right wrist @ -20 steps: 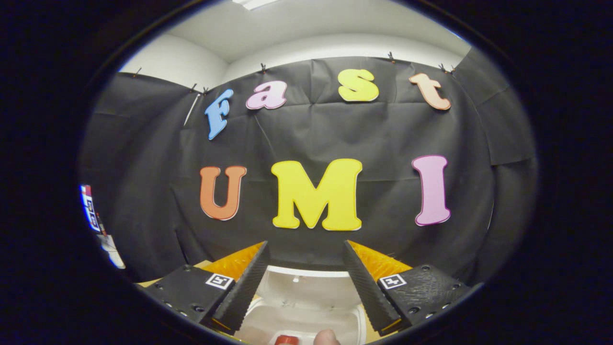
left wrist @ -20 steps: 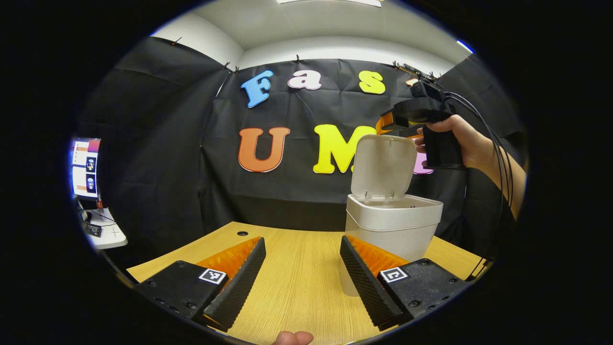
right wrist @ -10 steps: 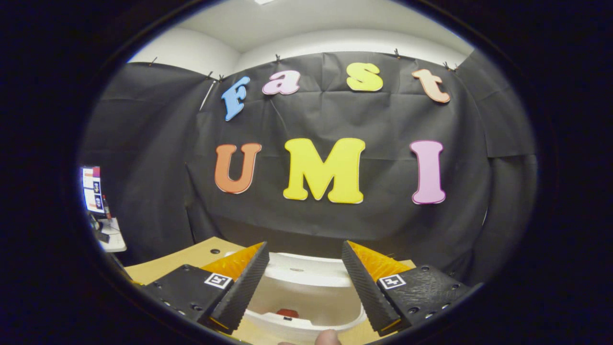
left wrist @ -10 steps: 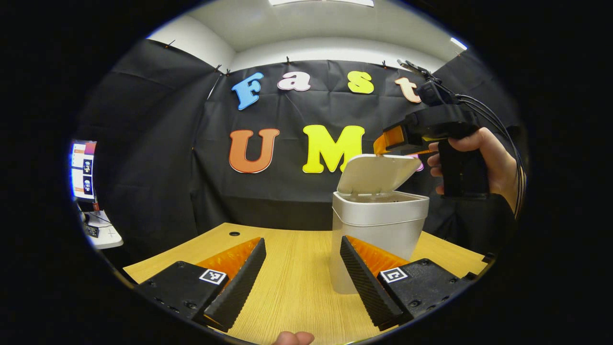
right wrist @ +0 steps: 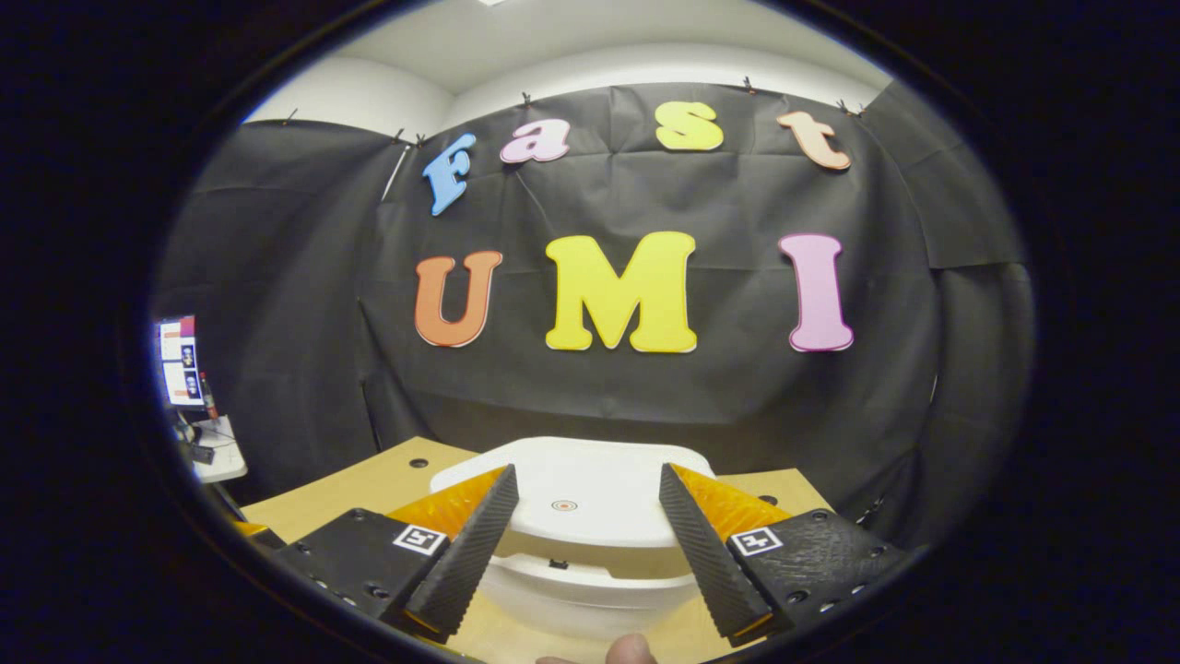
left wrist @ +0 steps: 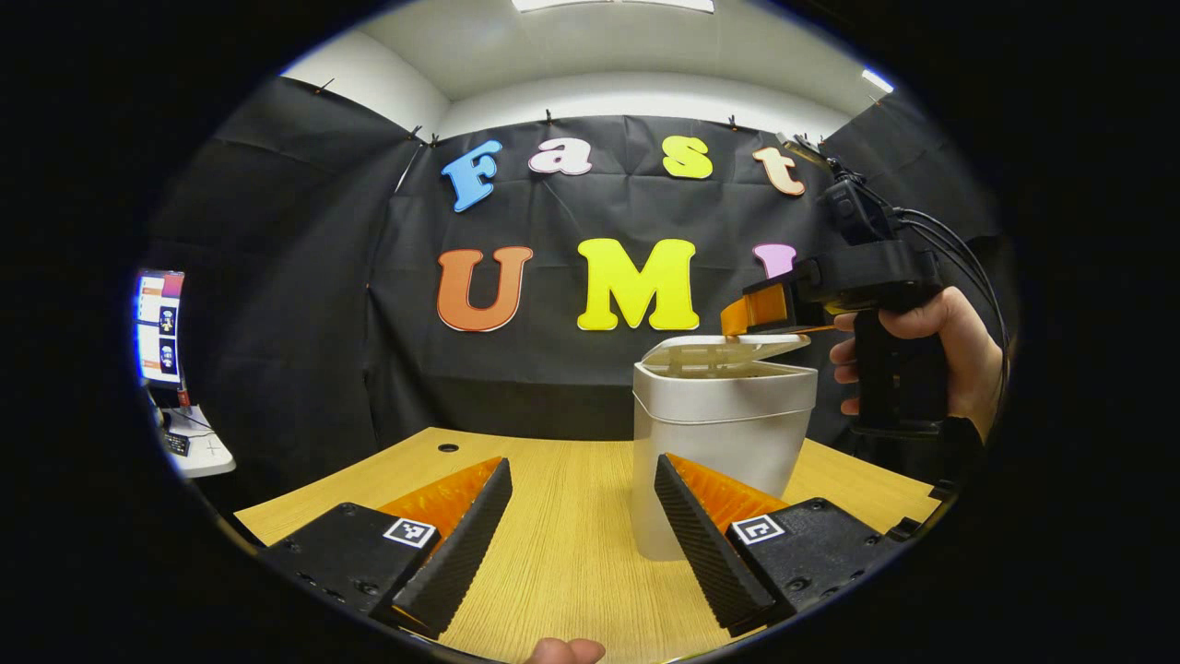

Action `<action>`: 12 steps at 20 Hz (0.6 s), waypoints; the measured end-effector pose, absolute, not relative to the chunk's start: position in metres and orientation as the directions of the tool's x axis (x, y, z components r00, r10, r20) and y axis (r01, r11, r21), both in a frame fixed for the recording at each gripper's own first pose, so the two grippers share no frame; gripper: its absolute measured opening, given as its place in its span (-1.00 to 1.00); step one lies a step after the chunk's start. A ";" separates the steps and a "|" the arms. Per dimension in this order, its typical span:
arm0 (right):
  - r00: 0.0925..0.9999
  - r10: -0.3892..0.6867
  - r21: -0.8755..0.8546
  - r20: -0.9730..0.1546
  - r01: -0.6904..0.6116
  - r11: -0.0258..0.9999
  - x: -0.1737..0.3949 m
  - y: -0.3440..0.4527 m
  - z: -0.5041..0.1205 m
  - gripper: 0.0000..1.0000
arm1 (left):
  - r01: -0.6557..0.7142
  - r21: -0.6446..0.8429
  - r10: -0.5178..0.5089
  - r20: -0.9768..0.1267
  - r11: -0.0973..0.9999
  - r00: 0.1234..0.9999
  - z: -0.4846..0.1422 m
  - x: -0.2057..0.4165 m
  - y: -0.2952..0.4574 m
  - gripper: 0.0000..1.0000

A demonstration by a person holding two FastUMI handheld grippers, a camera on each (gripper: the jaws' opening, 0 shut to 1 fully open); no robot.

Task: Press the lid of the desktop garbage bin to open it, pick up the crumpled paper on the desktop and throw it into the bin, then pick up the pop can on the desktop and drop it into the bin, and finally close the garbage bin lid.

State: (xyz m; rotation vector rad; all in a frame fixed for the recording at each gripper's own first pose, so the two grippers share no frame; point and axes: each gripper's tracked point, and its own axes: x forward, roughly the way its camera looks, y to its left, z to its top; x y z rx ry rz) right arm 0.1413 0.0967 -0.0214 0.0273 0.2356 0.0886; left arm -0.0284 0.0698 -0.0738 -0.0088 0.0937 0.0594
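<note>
Though nearly shut, smooth rounded lid (right wrist: pixel 590 493)

Light wood-grain desk (left wrist: pixel 572 544), small round hole (left wrist: pixel 448 448) nr far edge; white bin (left wrist: pixel 719 443) standing upright on it

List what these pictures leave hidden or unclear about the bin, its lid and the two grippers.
- Bin contents: hidden by the nearly shut lid in both views.
- Contact between right gripper and lid: unclear in the left gripper view; its fingers overlap the lid edge.
- Bin's lower front: covered by the left gripper's finger in the left gripper view.
- Lid latch: too small to judge.
</note>
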 end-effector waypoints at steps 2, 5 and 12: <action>0.967 0.089 0.048 -0.239 -0.080 0.996 0.141 0.095 -0.027 0.87 | -0.058 -0.002 0.058 -0.094 0.998 0.994 -0.074 -0.029 0.070 1.00; 0.962 0.092 0.062 -0.258 -0.079 0.995 0.140 0.095 -0.037 0.96 | -0.051 -0.004 0.051 -0.093 0.999 0.994 -0.075 -0.031 0.068 1.00; 0.956 0.082 0.036 -0.282 -0.075 0.997 0.137 0.095 -0.050 0.94 | -0.056 -0.011 0.055 -0.092 0.998 0.994 -0.076 -0.032 0.072 1.00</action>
